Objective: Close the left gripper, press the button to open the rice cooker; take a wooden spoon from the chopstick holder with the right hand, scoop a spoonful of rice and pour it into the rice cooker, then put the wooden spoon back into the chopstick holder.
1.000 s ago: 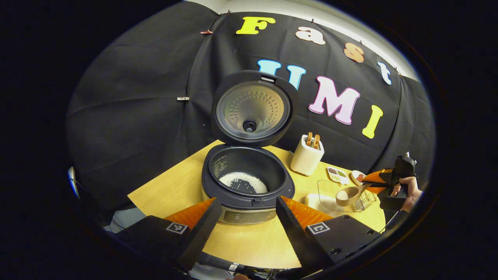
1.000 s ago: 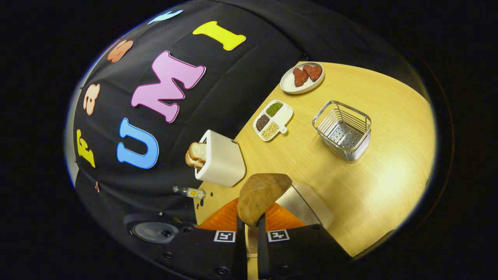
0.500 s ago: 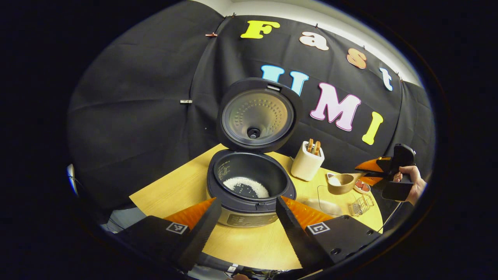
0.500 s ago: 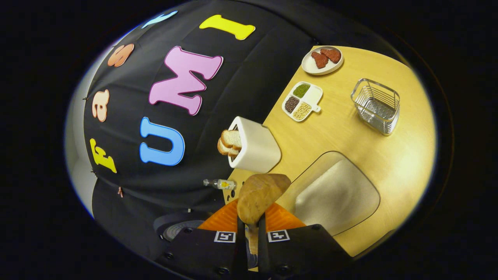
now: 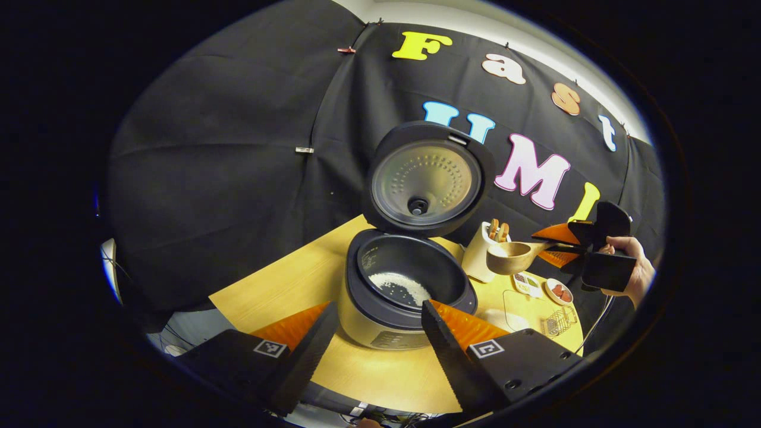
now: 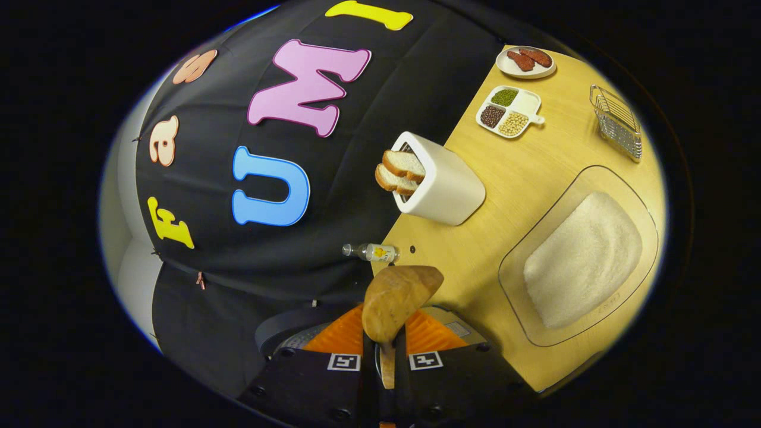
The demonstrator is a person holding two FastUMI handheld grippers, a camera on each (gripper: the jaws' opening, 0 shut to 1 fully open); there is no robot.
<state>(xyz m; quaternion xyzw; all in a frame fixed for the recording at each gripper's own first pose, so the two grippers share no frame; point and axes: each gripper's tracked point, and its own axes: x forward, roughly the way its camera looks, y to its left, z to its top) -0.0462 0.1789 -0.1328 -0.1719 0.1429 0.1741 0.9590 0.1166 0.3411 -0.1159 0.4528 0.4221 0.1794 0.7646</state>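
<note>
Your left gripper (image 5: pixel 374 333) hangs w/ fingers spread, empty, just in front of the rice cooker (image 5: pixel 407 291), lid up. Your right gripper (image 6: pixel 385 371) is clamped on the wooden spoon (image 5: pixel 516 257). In the last sec it rose from the rice tray (image 6: pixel 579 258) toward the pot, so pour comes next. Chopstick holder (image 6: pixel 617 122) waits far back on the worktop (image 6: pixel 475 249).

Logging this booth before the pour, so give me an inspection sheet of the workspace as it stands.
Surface: wooden table, no spills seen.
Job's things: rice cooker open, some rice inside; wooden spoon held in the air beside it; rice tray; wire holder.
Clutter: toaster with bread, bean dish, meat plate, small bottle.
Grippers: left gripper open; right gripper shut on the spoon handle.
Cables: one below the far hand.
Surroundings: black cloth wall.
</note>
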